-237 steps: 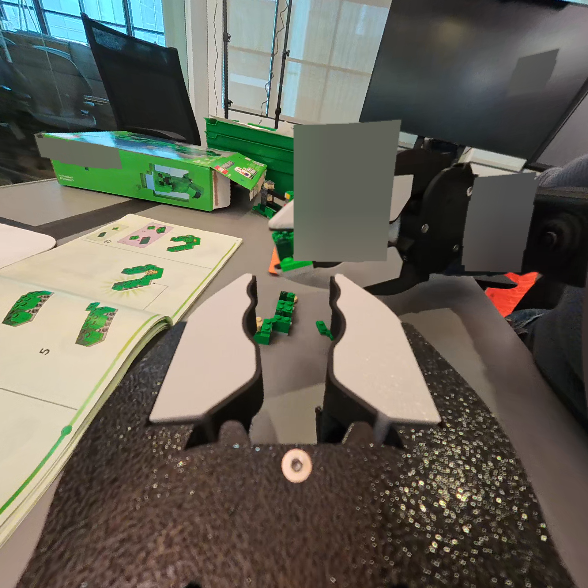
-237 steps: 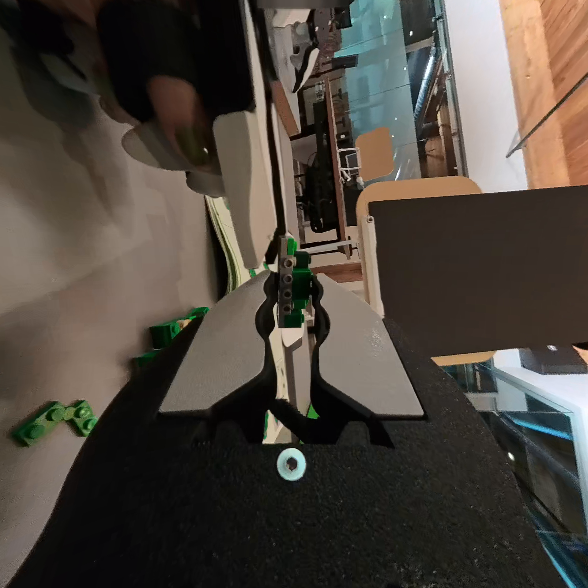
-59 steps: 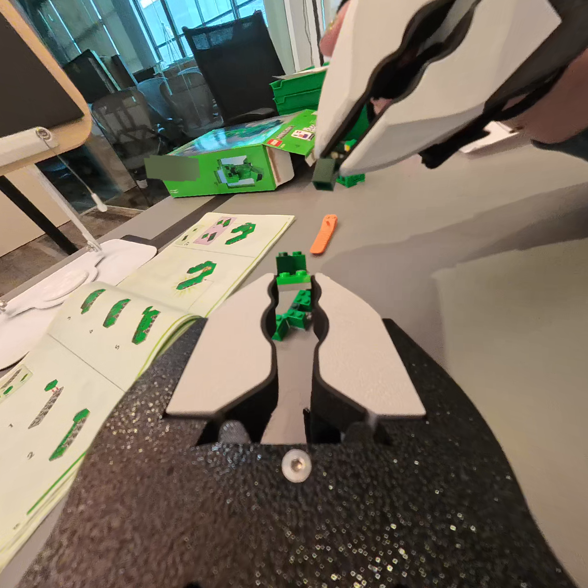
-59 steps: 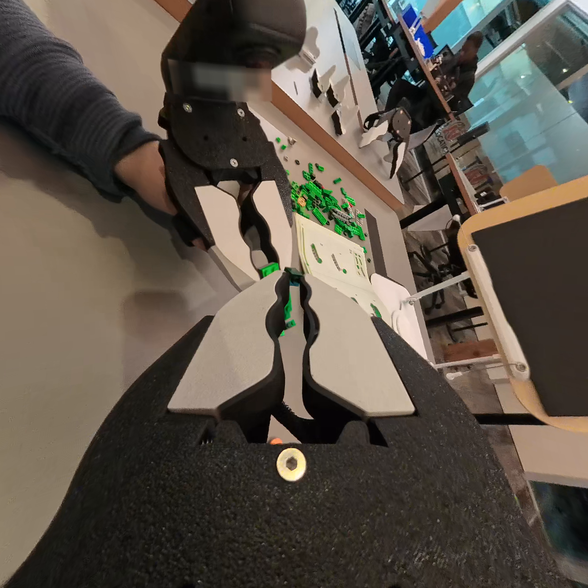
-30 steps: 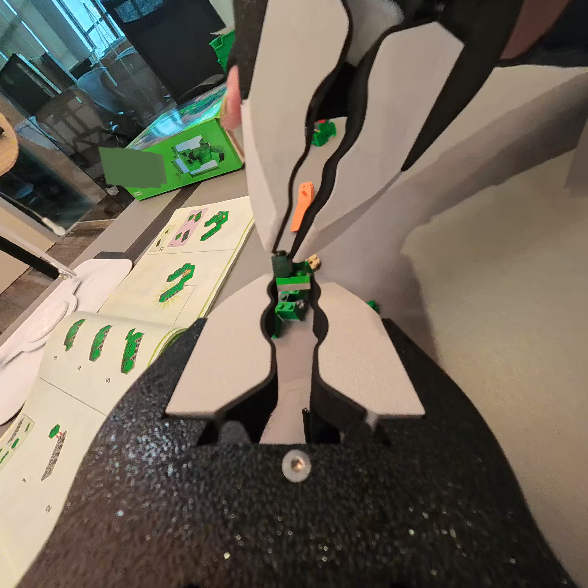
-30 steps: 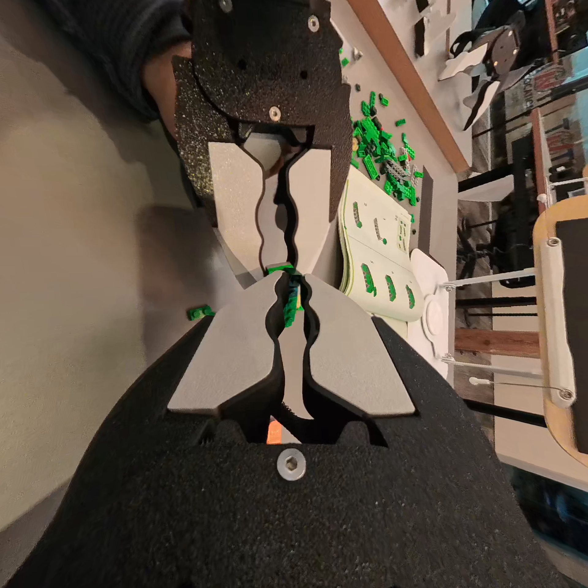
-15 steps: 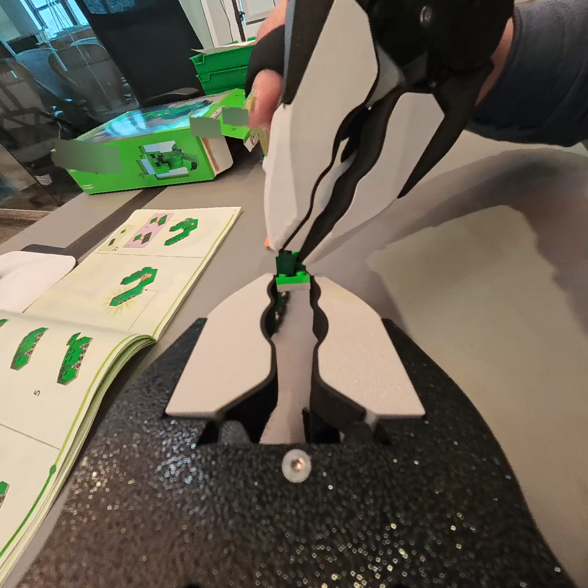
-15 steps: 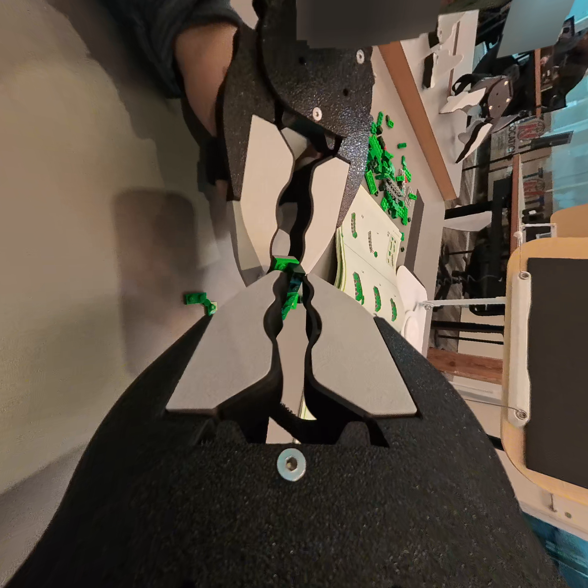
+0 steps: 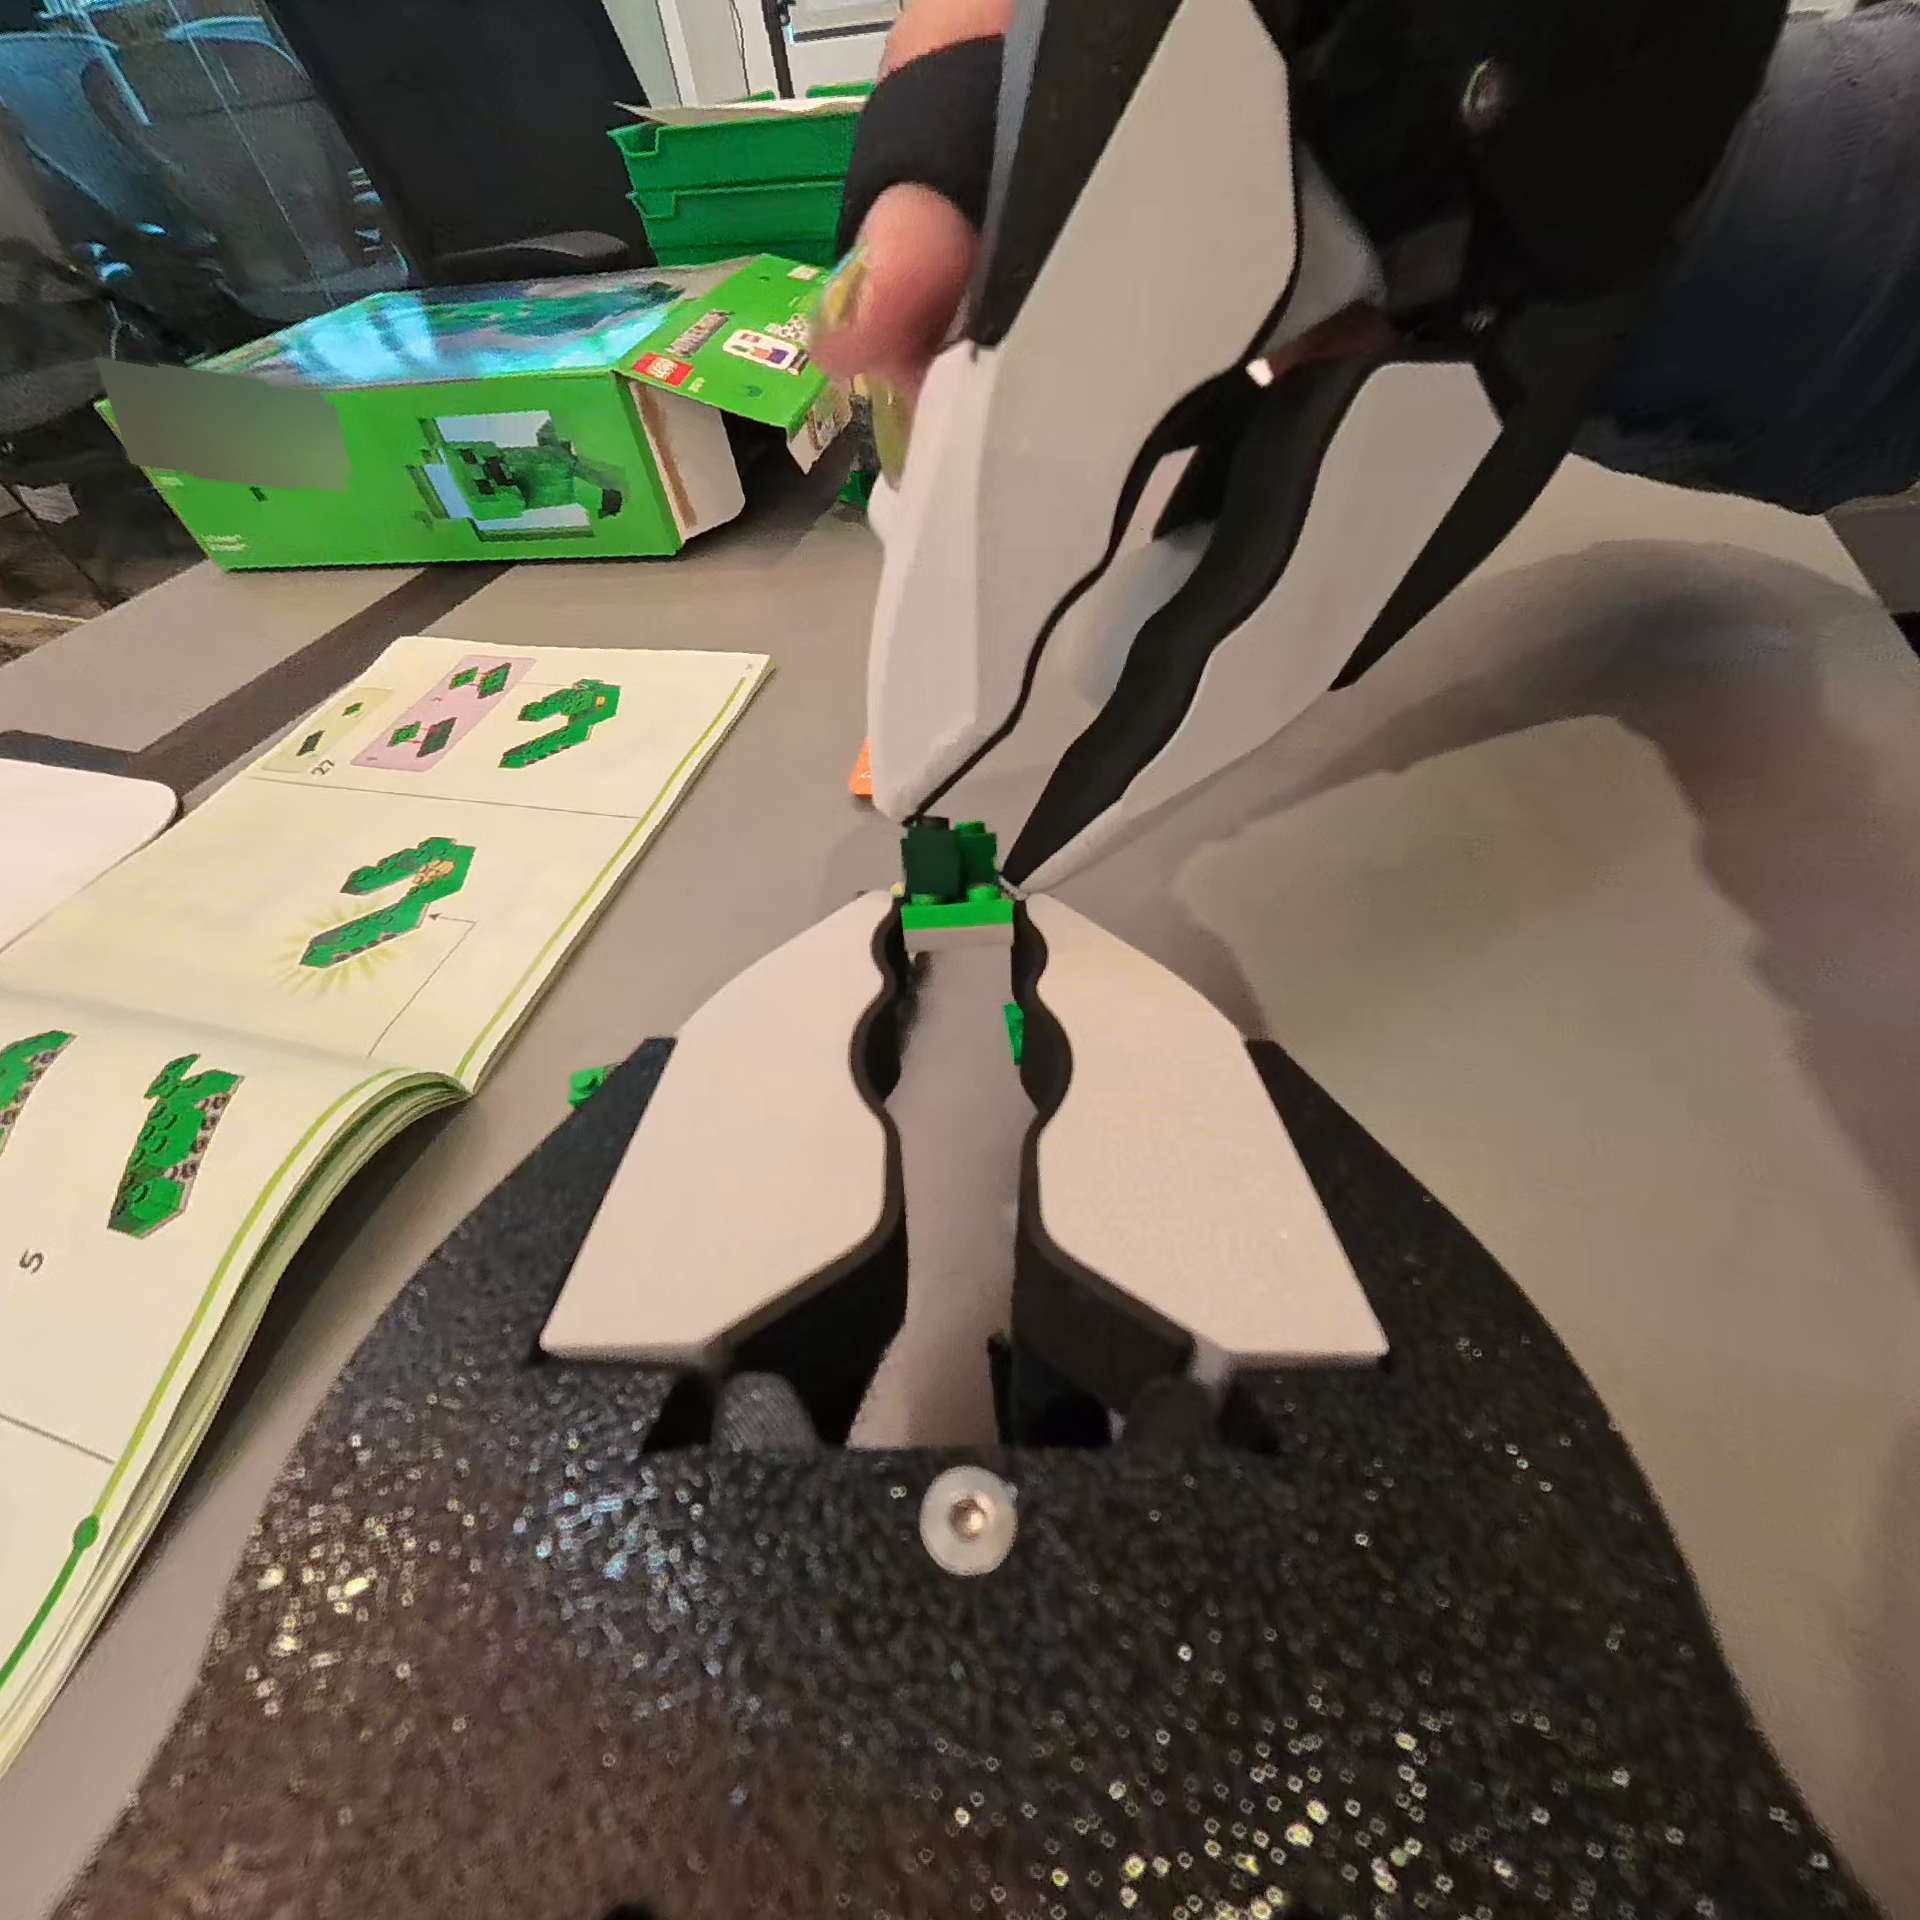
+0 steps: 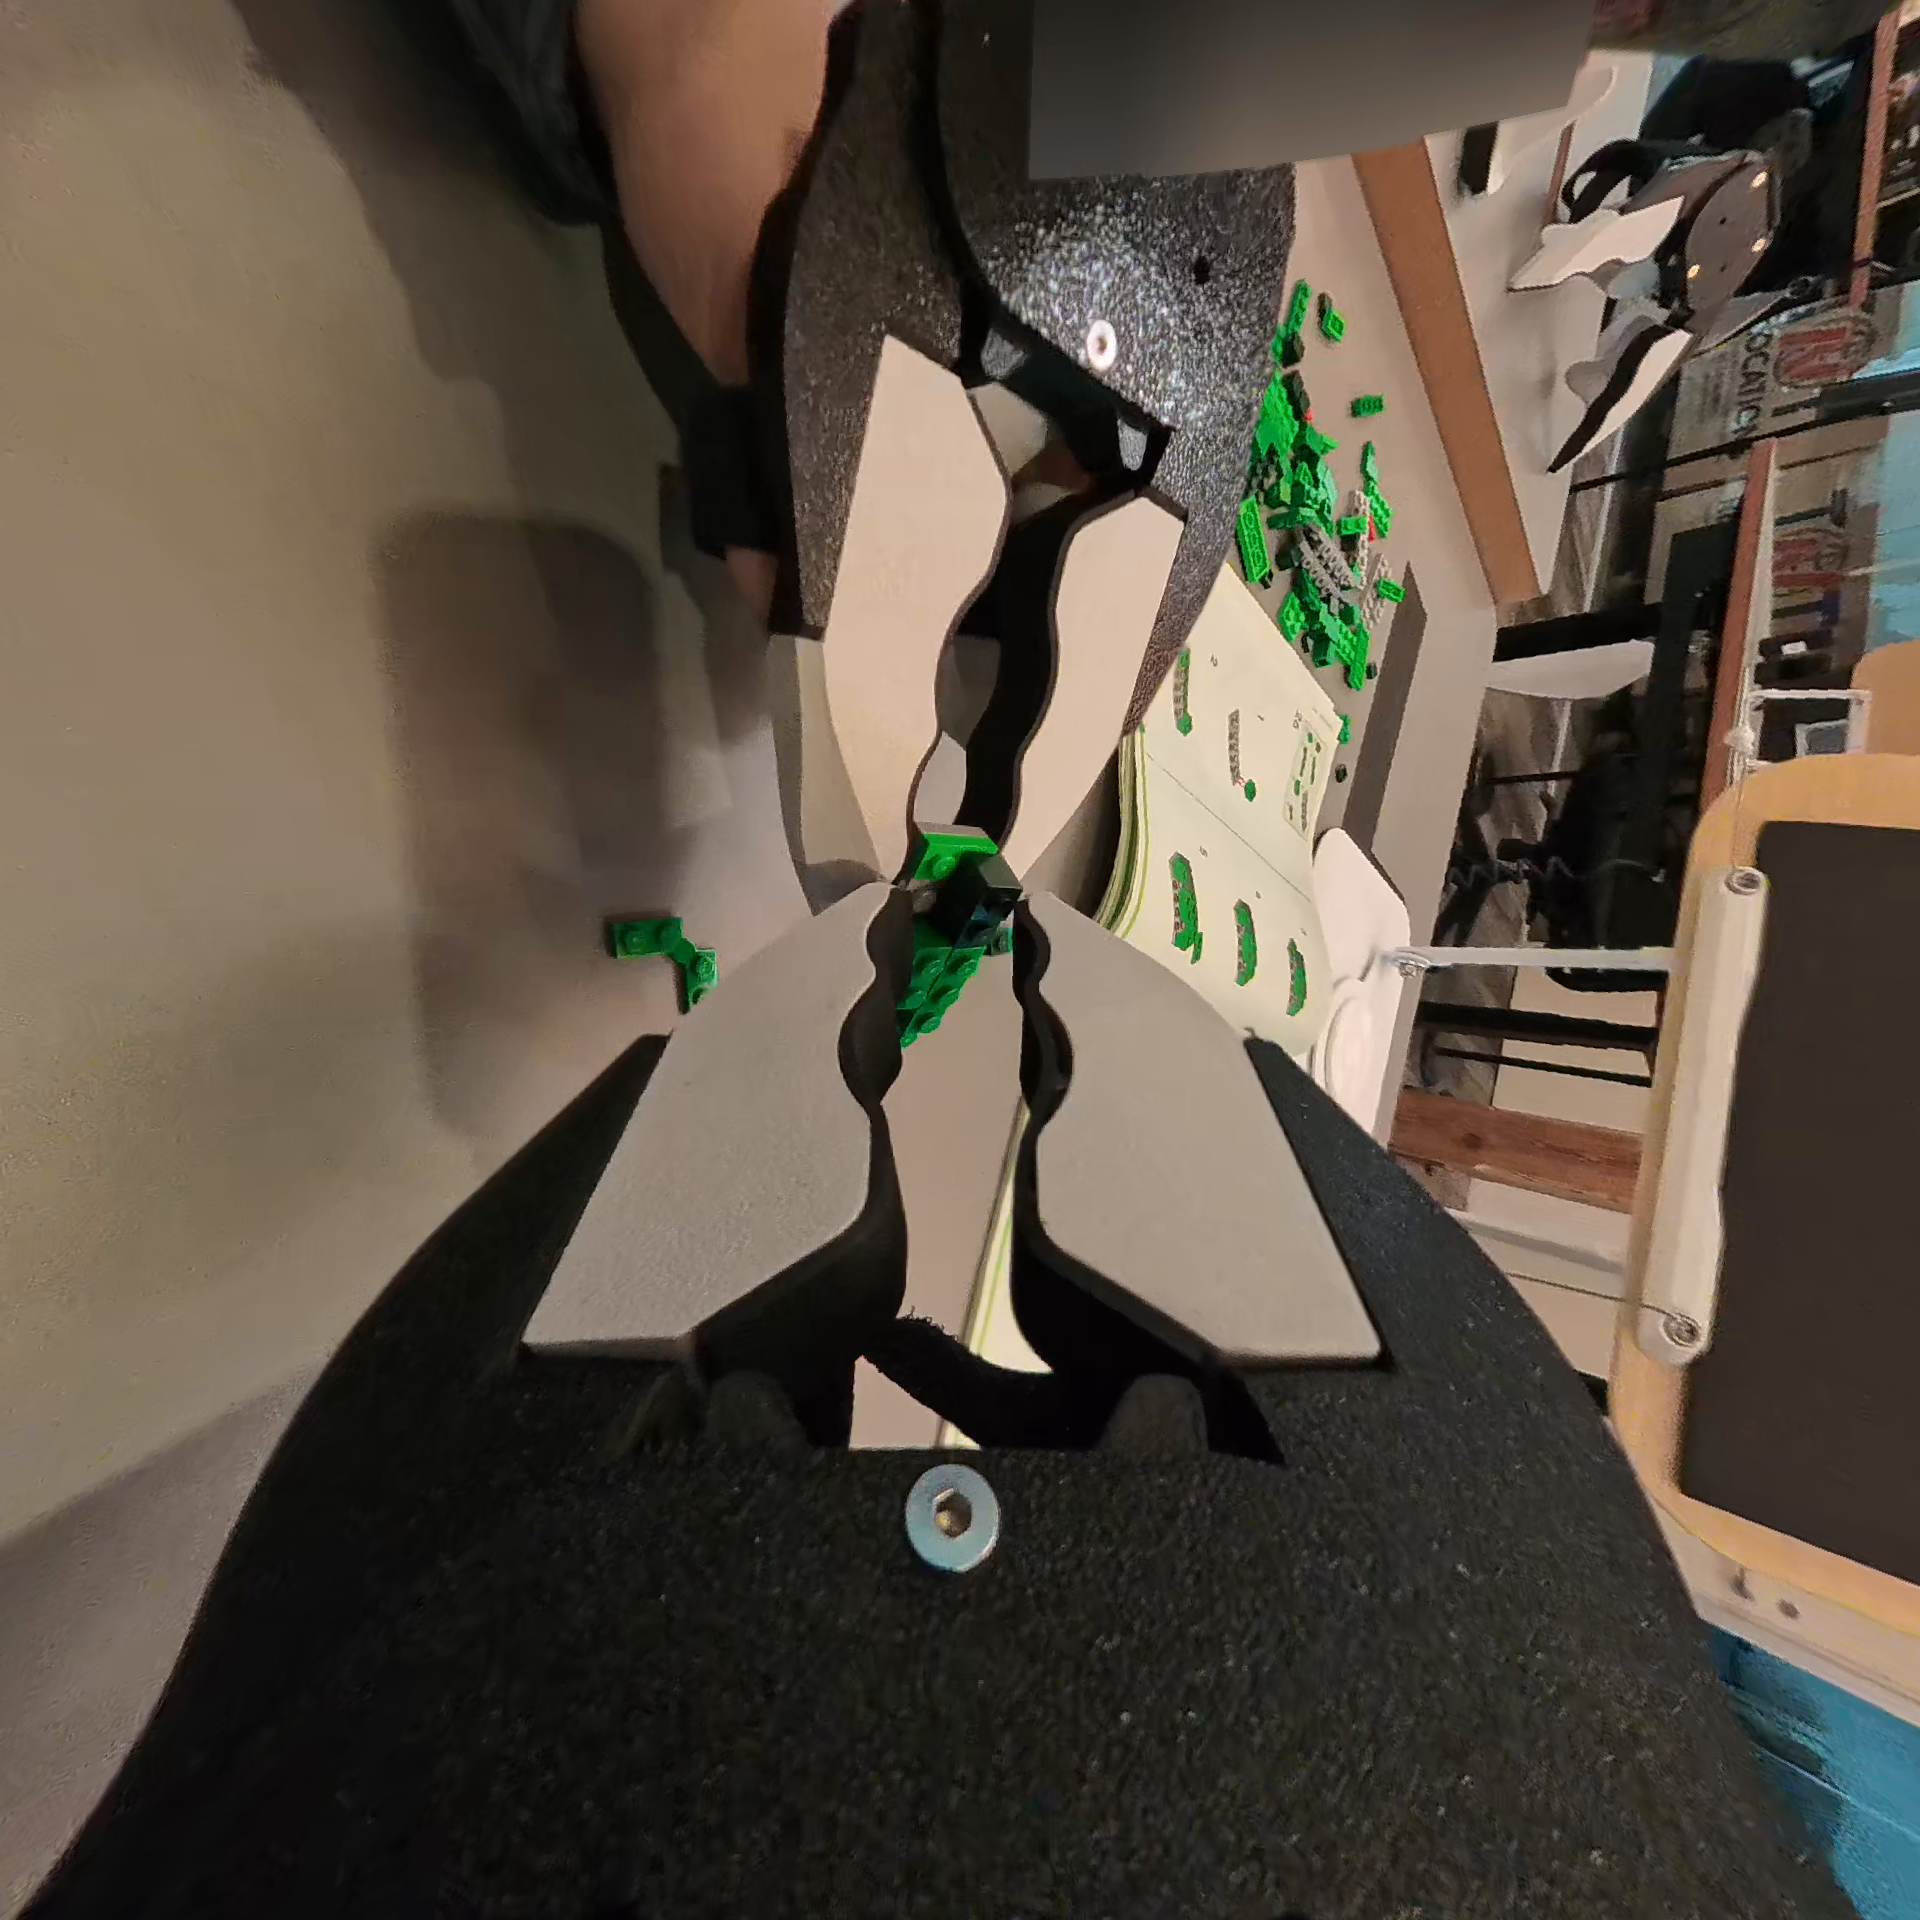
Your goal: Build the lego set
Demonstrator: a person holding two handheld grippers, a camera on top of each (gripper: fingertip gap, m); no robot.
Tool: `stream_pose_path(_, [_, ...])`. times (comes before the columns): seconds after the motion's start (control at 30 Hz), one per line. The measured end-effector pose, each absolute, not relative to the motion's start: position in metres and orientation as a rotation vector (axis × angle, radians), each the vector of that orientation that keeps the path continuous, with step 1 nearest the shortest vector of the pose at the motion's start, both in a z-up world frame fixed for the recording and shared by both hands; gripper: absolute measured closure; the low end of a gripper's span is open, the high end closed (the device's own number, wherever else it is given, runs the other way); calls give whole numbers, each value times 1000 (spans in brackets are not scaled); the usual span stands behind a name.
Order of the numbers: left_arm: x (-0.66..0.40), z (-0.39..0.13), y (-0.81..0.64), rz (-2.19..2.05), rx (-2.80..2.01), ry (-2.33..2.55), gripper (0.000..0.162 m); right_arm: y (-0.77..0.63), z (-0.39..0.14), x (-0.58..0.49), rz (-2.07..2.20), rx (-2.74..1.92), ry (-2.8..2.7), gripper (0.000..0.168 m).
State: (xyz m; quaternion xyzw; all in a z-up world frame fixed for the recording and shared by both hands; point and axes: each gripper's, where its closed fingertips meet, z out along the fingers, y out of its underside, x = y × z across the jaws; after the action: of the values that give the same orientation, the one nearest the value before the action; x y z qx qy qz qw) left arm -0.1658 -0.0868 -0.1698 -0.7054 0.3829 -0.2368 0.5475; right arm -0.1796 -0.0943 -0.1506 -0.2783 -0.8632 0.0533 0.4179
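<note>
My left gripper (image 9: 957, 914) is shut on a bright green Lego plate (image 9: 956, 912), held above the grey table. My right gripper (image 9: 961, 842) comes down from the top, tip to tip with it, shut on a dark green brick assembly (image 9: 935, 857) that sits against the plate. In the right wrist view my right gripper (image 10: 951, 909) holds that green and dark assembly (image 10: 951, 951), and the left gripper (image 10: 951, 831) above it holds the bright plate (image 10: 951, 847). The join between the pieces is partly hidden by the fingertips.
An open instruction booklet (image 9: 416, 883) lies left of the grippers, with a green set box (image 9: 436, 457) and green trays (image 9: 738, 177) behind it. An orange separator tool (image 9: 860, 779) peeks out behind the right gripper. A loose green piece (image 10: 660, 945) and a brick pile (image 10: 1309, 540) lie on the table.
Both grippers stayed tip to tip with their pieces together while turning. The left view tilted more level, and the orange tool became mostly hidden behind the right gripper.
</note>
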Motion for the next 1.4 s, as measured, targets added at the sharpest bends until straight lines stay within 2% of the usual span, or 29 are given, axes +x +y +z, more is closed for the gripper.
stream_pose_path(0.1, [-164,-173,-87,-547,-1687,929,144,-96,-155,-176,133,-712,-2226,146])
stream_pose_path(0.23, [-163,-171,-88,-577,-1683,918,144,-99,-167,-172,161,-793,-2344,111])
stream_pose_path(0.37, [-164,-169,-88,-604,-1686,885,144,-93,-162,-178,62,-709,-2283,125])
stream_pose_path(0.57, [-175,-159,-81,-706,-1693,717,144,-89,-152,-190,-53,-640,-2065,130])
stream_pose_path(0.7, [-176,-156,-80,-751,-1698,657,144,-85,-150,-195,-188,-590,-1956,131])
stream_pose_path(1.4, [-171,-143,-86,-950,-1643,572,144,-85,-138,-201,-291,-452,-1728,141])
